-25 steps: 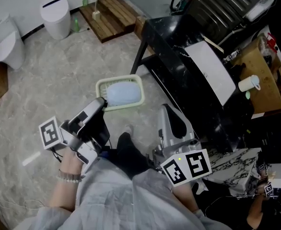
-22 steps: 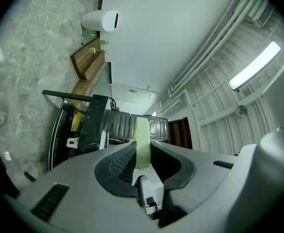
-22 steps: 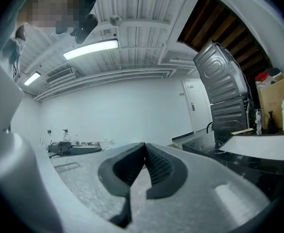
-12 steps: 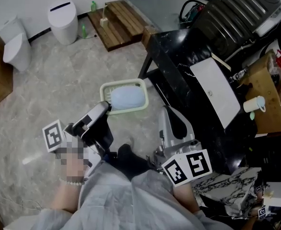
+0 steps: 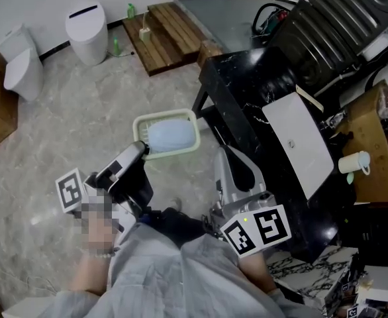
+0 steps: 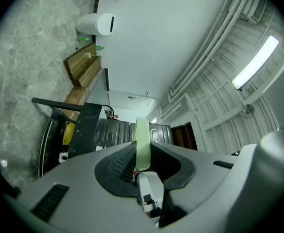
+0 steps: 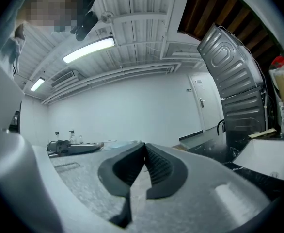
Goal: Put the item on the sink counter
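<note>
Two grippers show. Left gripper (image 5: 143,148) has its fingers (image 6: 120,161) clamped on the thin rim of the pale green basket (image 5: 189,142), part-way apart around it. The basket holds a blue bundle (image 5: 171,135) and sits over the floor (image 5: 81,111), left of the black table (image 5: 237,91). Right gripper (image 5: 228,154) is near the table, its fingers (image 7: 159,166) pressed together, empty.

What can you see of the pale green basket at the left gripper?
The basket is a pale yellow-green rectangular tub with rounded corners and a raised rim, plastic by its look. It is upright above the marbled floor, left of the black counter; whether it rests on the floor I can't tell. A light blue rounded thing fills most of it. The left gripper is shut on its near rim, the thin green wall between the pads.
</note>
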